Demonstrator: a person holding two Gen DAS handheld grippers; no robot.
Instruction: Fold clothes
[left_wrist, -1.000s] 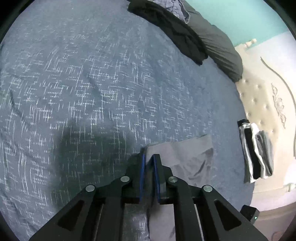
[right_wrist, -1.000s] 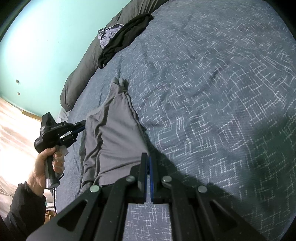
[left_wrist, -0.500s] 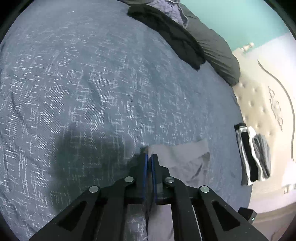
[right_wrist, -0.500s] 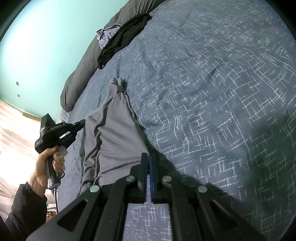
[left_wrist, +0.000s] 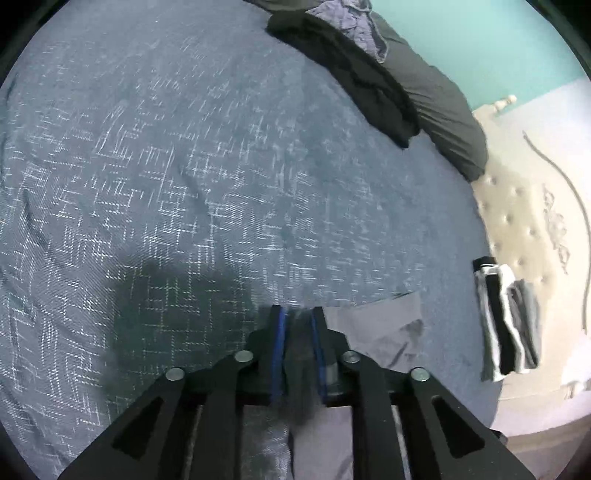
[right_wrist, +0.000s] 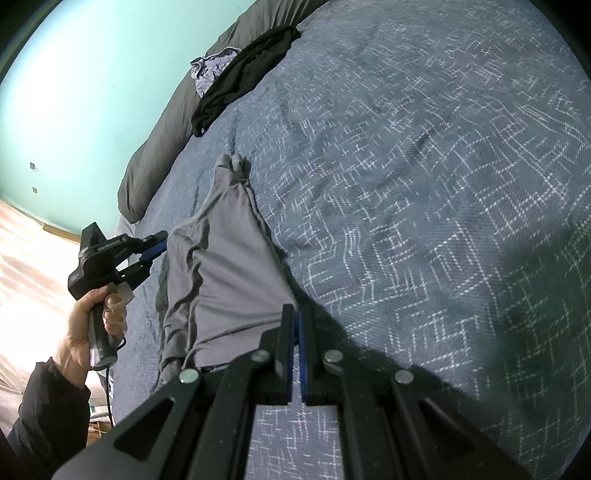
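- Left wrist view showed the left gripper (left_wrist: 298, 325) with jaws just opened, apart around a blurred grey fold, no firm pinch visible.
- The right gripper (right_wrist: 294, 317) was shut on the grey garment (right_wrist: 225, 273), which lay lengthwise on the bedspread (right_wrist: 424, 184).
- Count: one folded stack (left_wrist: 508, 321) done; one garment mid-fold; a black garment (right_wrist: 243, 74) and a bluish garment (right_wrist: 210, 68) judged left.
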